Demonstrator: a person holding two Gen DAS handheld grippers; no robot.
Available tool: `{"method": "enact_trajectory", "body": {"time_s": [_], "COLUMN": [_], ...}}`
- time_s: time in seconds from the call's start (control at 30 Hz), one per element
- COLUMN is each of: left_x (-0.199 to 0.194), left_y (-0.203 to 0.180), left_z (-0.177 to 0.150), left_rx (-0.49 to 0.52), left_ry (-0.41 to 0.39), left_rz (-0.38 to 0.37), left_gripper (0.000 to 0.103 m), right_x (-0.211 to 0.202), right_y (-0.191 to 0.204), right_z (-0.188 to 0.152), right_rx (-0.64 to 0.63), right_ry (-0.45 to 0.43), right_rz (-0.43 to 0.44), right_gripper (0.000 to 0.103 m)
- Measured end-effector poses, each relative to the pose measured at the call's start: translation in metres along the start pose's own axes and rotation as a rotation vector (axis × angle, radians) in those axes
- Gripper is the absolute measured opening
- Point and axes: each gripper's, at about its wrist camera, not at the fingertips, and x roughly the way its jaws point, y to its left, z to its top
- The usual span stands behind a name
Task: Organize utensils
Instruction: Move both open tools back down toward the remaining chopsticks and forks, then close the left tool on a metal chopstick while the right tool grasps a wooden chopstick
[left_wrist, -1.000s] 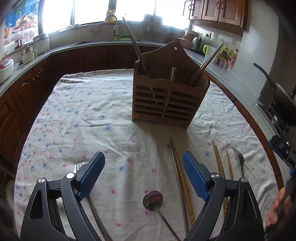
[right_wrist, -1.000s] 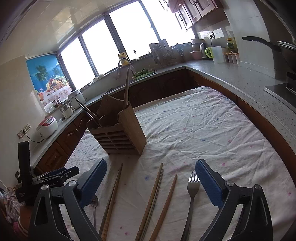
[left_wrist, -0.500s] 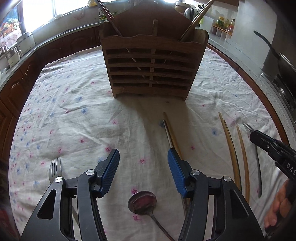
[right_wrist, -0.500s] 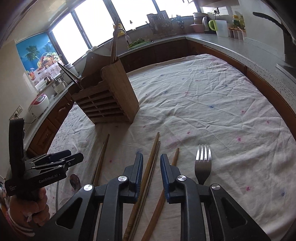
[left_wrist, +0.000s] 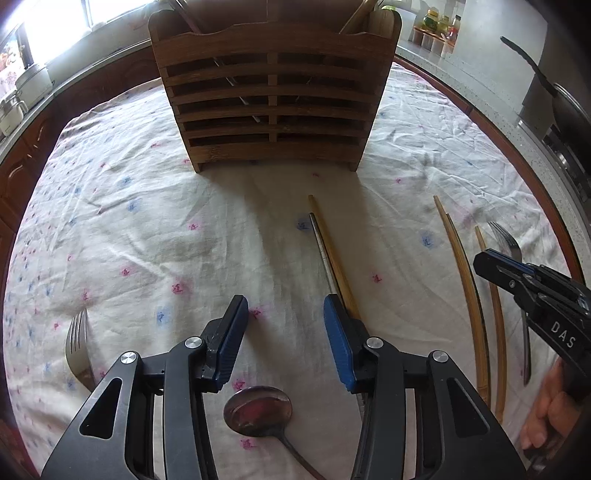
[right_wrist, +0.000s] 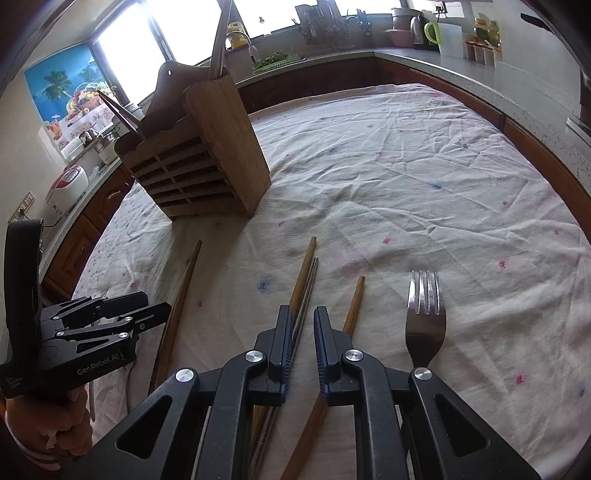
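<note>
Okay, both hand-held grippers have dropped toward the surface (left_wrist: 110, 206) and narrowed since a second ago, when both stood wide and higher up. Left hand-held gripper (left_wrist: 284, 339): jaws closing, about half spread, nothing between the pads yet; the spoon (left_wrist: 258, 410) bowl lies just below them, with the steel-and-wood chopstick pair (left_wrist: 332, 258) beside the right pad. Right hand-held gripper (right_wrist: 301, 347): jaws closing, nearly together, over the gap between the paired chopsticks (right_wrist: 304, 280) and the single chopstick (right_wrist: 354, 302). I can't tell whether it's gripping either. Loose items all remain flat on the cloth: fork (right_wrist: 424, 317) right, second fork (left_wrist: 77, 343) far left. Wooden caddy (left_wrist: 273, 96) stands beyond and already holds a few utensils. Looks like a double pick starting; nothing lifted yet.
</note>
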Motion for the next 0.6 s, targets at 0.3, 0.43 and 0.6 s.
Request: {"method": "enact_trajectory", "body": {"time_s": [0.3, 0.43, 0.6], "left_x": [0.0, -0.008, -0.001], "left_y": [-0.001, 0.007, 0.01], "left_z": [0.0, 0.004, 0.01], "left_rx": [0.0, -0.03, -0.038], "left_ry": [0.009, 0.002, 0.018], "left_rz": [-0.025, -0.07, -0.068], "left_gripper": [0.041, 0.041, 0.041], "right_x": [0.009, 0.013, 0.017], "right_y": [0.003, 0.007, 0.006], "right_z": [0.002, 0.005, 0.009], "right_rx": [-0.034, -0.059, -0.061], "right_ry": [0.024, 0.029, 0.025], "right_rz": [-0.032, -0.051, -0.052], "right_gripper": [0.011, 0.01, 0.009]}}
